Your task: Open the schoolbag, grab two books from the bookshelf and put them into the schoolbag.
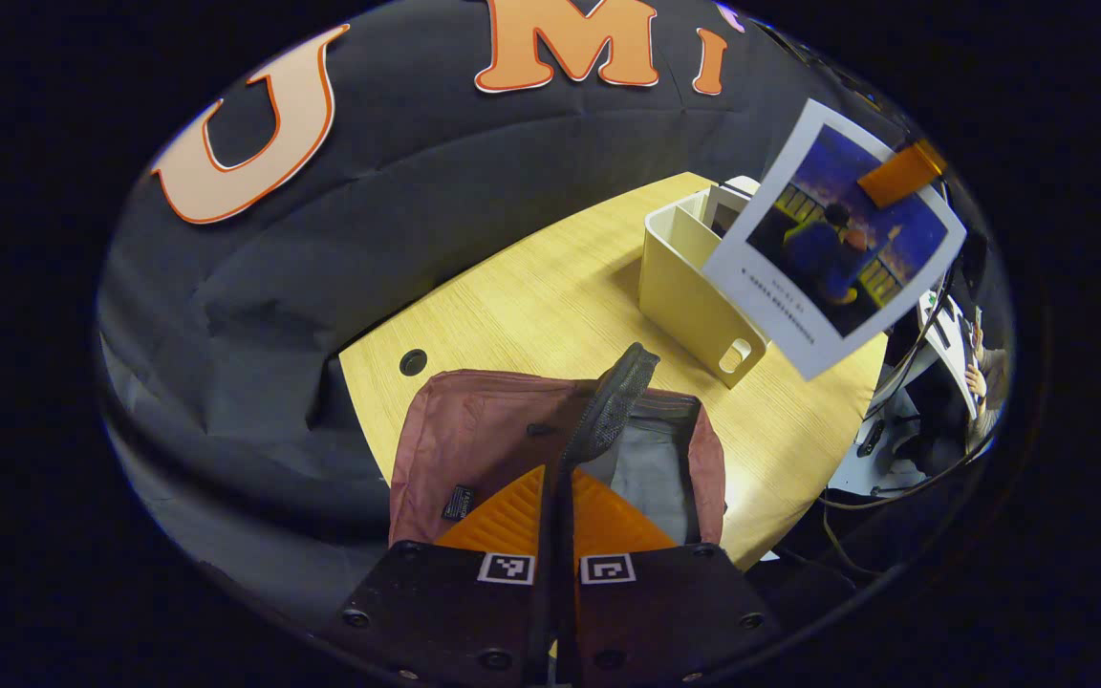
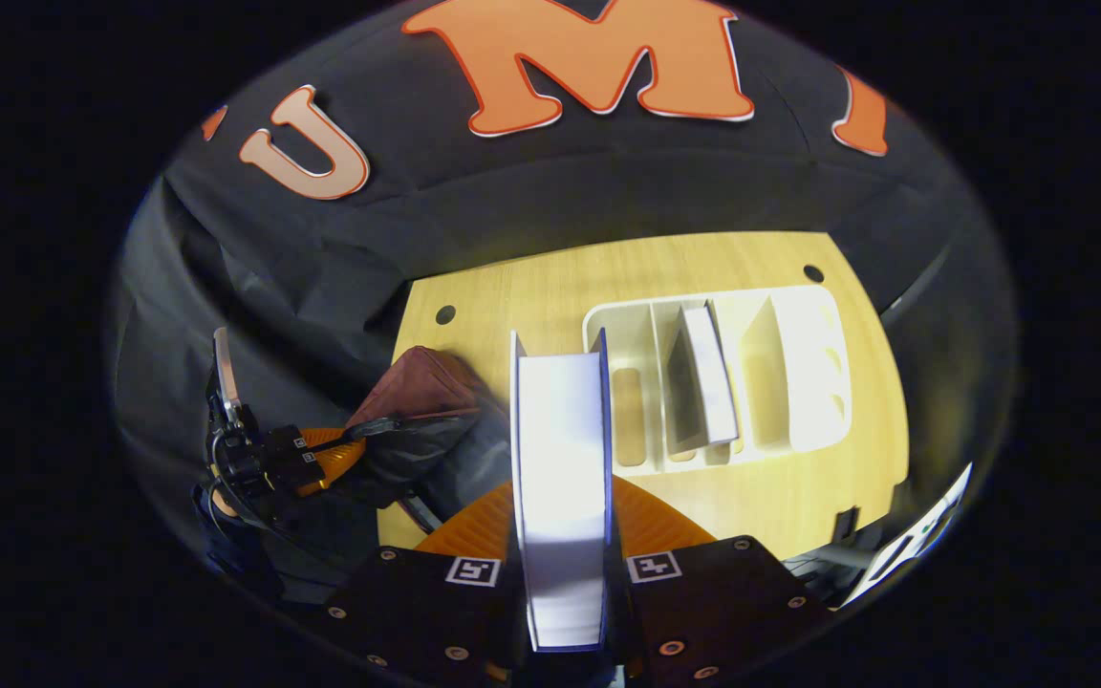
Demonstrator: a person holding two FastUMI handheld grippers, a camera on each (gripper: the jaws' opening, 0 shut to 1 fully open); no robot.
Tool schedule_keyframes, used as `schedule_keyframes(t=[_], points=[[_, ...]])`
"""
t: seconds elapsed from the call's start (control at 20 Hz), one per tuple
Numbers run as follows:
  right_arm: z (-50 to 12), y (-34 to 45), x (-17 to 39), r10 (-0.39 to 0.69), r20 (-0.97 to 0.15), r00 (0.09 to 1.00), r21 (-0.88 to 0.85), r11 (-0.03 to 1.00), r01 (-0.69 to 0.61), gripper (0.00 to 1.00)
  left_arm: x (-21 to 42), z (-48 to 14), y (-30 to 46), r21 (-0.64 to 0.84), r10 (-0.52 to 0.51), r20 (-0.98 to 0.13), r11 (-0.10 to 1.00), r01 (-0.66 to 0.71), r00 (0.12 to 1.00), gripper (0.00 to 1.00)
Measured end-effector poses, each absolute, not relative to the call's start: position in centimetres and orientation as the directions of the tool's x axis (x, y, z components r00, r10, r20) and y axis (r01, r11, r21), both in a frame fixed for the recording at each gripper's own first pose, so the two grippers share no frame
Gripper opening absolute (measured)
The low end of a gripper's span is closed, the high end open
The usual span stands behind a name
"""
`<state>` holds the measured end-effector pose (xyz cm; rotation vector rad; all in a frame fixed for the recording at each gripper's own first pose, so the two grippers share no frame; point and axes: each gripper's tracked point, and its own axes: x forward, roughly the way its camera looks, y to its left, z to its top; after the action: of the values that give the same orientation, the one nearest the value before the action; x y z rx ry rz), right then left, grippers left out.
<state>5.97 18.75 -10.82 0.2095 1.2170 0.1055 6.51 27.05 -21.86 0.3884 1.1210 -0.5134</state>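
On the pale wood-grain table [image 1: 531, 306] lies the dusty-pink fabric schoolbag [image 1: 484, 440], its mouth open toward the cream plastic bookshelf [image 1: 694, 287], with grey lining visible inside. In the left gripper view, the left gripper [image 1: 555, 497] has both fingers drawn tight together on the bag's black mesh strap [image 1: 613, 401], which rises between them and holds the opening up. A small black tag [image 1: 458, 502] is sewn on the bag's pink panel beside the fingers; its white writing is too small to read.

The bookshelf stands on the table just beyond the schoolbag, on the side away from the wall cloth. Above its near end hangs a thin white-bordered book [image 1: 832, 239] with a blue night-scene cover of two figures at a railing, tilted, and pinched at its upper corner by the right gripper [image 1: 899, 172]. A line of dark print runs along the cover's white margin, but it cannot be made out.

In the right gripper view the same book [image 2: 560, 487] shows edge-on, white pages upright, clamped between the right gripper's fingers. Past it, the bookshelf [image 2: 799, 382] shows its divided slots from above, with one grey-white book [image 2: 708, 377] leaning in the middle slot. To the shelf's far side from here, the left gripper [image 2: 321, 454] grips the schoolbag [image 2: 417, 382] by its strap.
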Motion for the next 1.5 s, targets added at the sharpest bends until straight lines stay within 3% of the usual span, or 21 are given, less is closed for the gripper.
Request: schedule_keyframes(t=[0.2, 0.6, 1.0, 1.5], points=[[-14.8, 22.4, 3.2, 0.333, -0.882, 0.334, 0.393, 0.911, 0.128, 0.34, 6.3, -22.0, 27.1, 0.033, -0.193, -0.922, 0.825, 0.564, 0.335, 0.04], [-20.9, 26.5, 1.5, 0.444, -0.805, 0.393, 0.571, 0.759, 0.312, 0.33, 5.9, -22.2, 27.0, 0.012, -0.199, -0.924, 0.838, 0.546, 0.326, 0.04], [-27.2, 31.8, 1.0, 0.496, -0.748, 0.442, 0.657, 0.649, 0.384, 0.33, 5.2, -21.8, 25.8, -0.04, -0.244, -0.921, 0.835, 0.548, 0.305, 0.04], [-30.6, 36.2, 1.9, 0.541, -0.718, 0.439, 0.69, 0.636, 0.345, 0.33, 2.9, -20.2, 22.2, -0.095, -0.309, -0.915, 0.792, 0.603, 0.261, 0.02]])
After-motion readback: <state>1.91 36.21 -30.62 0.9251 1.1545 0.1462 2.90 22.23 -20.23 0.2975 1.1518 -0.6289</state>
